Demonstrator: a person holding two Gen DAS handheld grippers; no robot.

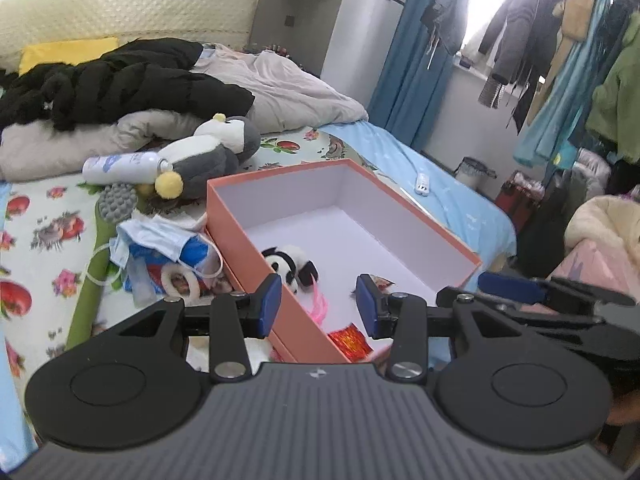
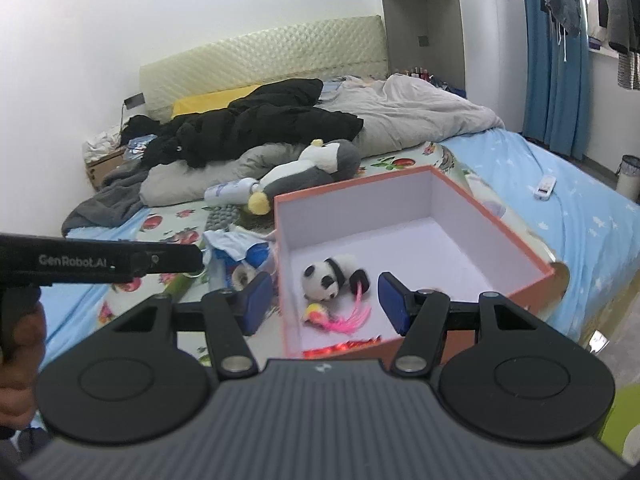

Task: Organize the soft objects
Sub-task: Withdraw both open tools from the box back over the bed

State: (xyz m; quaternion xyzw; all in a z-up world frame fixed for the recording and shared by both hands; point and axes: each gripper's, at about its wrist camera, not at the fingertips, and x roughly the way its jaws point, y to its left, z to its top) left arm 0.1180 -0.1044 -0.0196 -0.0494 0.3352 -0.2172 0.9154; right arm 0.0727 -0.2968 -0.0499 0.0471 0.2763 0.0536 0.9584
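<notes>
An orange box (image 1: 236, 224) with a white inside sits on the bed; it also shows in the right wrist view (image 2: 496, 216). Inside lie a small panda plush (image 1: 290, 264) (image 2: 326, 274), a pink feathered toy (image 2: 344, 316) (image 1: 318, 304) and a red shiny packet (image 1: 350, 340) (image 2: 344, 347). A large grey and white penguin plush (image 1: 212, 152) (image 2: 316, 168) lies on the bed behind the box. My left gripper (image 1: 318, 306) is open and empty over the box's near end. My right gripper (image 2: 326, 304) is open and empty, just in front of the box.
Left of the box lie a white spray bottle (image 1: 120, 166), a grey bumpy ball (image 1: 117, 201), face masks (image 1: 158, 236) and a green tube (image 1: 94, 276). A black jacket (image 1: 120, 80) and grey duvet (image 1: 288, 84) cover the far bed. A white remote (image 1: 422, 184) lies right.
</notes>
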